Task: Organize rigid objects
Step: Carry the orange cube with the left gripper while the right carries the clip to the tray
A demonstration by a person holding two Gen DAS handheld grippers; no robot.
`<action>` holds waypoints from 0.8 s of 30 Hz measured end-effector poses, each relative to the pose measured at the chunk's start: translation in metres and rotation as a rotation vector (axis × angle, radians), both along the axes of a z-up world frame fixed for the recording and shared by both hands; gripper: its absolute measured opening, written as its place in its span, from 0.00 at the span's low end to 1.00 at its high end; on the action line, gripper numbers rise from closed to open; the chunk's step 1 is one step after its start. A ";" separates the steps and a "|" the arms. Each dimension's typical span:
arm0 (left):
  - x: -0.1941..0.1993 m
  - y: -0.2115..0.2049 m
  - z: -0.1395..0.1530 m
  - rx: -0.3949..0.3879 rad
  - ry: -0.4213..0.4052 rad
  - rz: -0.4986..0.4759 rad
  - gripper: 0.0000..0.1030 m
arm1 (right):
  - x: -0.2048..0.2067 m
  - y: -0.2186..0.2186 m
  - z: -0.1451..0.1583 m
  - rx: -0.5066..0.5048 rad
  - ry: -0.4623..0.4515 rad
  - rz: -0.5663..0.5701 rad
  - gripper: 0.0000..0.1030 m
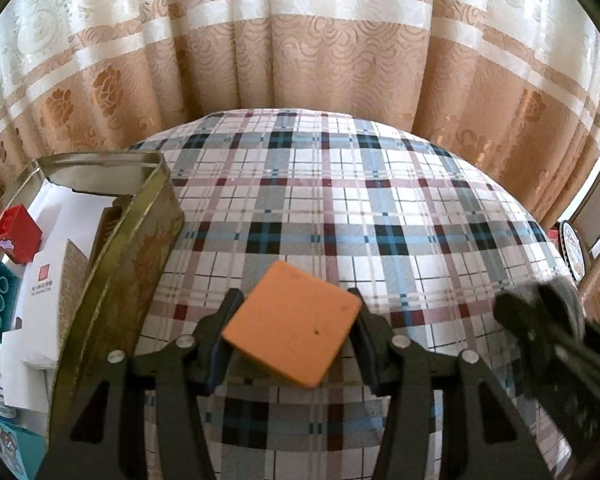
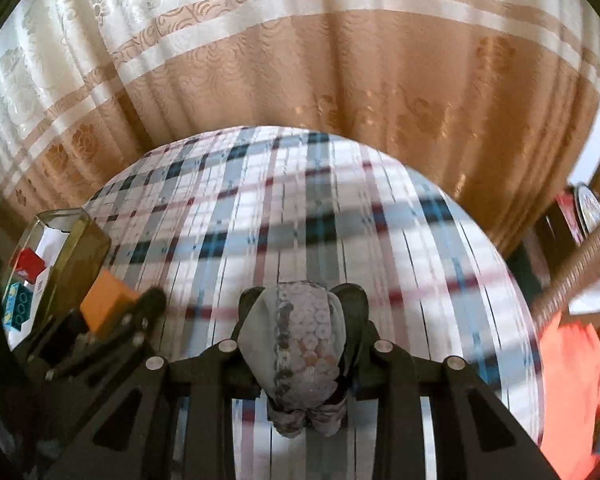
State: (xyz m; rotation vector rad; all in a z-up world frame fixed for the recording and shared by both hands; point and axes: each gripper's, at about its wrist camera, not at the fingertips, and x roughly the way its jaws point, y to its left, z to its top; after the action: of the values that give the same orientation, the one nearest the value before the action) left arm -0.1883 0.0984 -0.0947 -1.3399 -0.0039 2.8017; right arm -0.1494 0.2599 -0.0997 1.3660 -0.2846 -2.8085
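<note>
Plaid tablecloth (image 1: pixel 340 200); only left shows tin (image 1: pixel 140 216) contents.

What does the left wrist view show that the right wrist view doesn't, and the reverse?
Only the left wrist view shows the left gripper closed on the orange block close up, plus white boxes in the tin. Only the right wrist view shows the right gripper closed on a grey patterned object, its identity unclear, and something orange-red at right. Both show the plaid tablecloth, the gold tin and the curtain.
</note>
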 end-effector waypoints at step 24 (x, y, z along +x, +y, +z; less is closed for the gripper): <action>0.083 -0.006 0.004 -0.057 0.009 -0.074 0.50 | 0.077 -0.020 -0.010 -0.062 0.025 -0.098 0.32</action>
State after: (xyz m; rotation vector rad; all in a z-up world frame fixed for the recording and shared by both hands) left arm -0.1049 0.0922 -0.0909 -1.3095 0.1237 2.7662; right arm -0.0721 0.2398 -0.1100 1.3394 -0.4465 -2.8651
